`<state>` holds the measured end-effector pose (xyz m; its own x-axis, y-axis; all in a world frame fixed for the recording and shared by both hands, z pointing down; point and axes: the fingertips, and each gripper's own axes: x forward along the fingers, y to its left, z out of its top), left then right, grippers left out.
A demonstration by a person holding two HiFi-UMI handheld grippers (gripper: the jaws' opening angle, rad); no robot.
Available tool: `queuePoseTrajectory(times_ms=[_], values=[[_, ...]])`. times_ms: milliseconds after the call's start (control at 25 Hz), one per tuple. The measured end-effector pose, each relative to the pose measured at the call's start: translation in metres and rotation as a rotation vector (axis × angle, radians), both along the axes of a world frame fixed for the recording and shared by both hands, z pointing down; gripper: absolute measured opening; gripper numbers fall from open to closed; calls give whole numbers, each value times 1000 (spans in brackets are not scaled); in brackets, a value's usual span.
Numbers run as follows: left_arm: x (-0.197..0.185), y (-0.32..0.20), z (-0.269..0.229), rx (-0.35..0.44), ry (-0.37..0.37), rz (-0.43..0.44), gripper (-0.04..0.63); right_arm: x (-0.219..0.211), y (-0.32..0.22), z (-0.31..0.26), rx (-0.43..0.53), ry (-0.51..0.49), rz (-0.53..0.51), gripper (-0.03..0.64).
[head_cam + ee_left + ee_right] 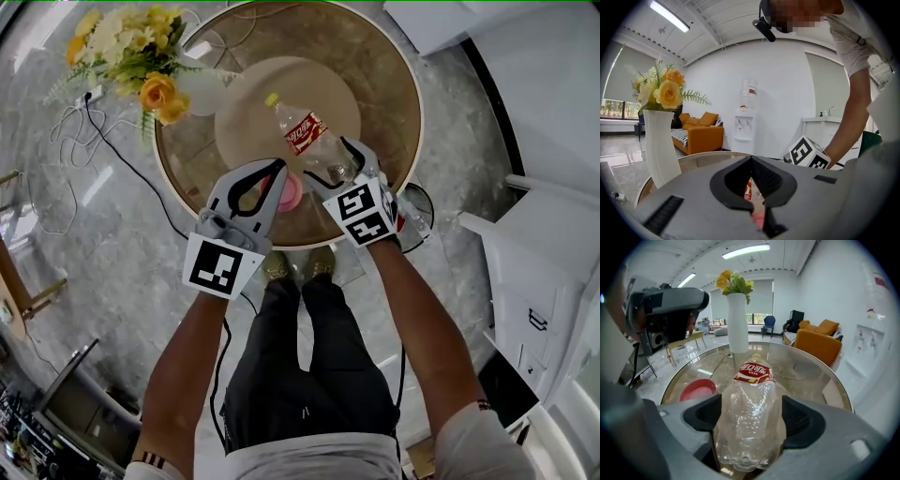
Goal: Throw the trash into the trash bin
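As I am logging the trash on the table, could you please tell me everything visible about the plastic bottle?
The plastic bottle is clear, dented and looks empty, with a red label near the neck and a yellow cap. It lies on its side on the round glass table, cap pointing away from the person. Its base end sits between the wide-open jaws of the right gripper, which do not visibly squeeze it.
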<state>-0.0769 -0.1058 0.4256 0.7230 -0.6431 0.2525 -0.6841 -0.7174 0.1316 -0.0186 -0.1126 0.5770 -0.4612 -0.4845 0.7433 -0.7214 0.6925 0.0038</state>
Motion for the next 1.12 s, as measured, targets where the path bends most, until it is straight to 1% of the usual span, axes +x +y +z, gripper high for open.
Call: queuePoseTrajectory(times_ms=[280, 600, 800, 1120], values=[[-3, 2, 2, -13, 8, -5, 0, 2, 0, 16, -26, 26, 0, 387], [-3, 6, 5, -18, 10, 4, 0, 2, 0, 14, 17, 9, 34, 368], [-3, 8, 8, -20, 10, 11, 0, 6, 2, 9, 42, -13, 80, 365], [11, 16, 6, -16, 15, 47, 0, 14, 6, -22, 119, -76, 144, 360]])
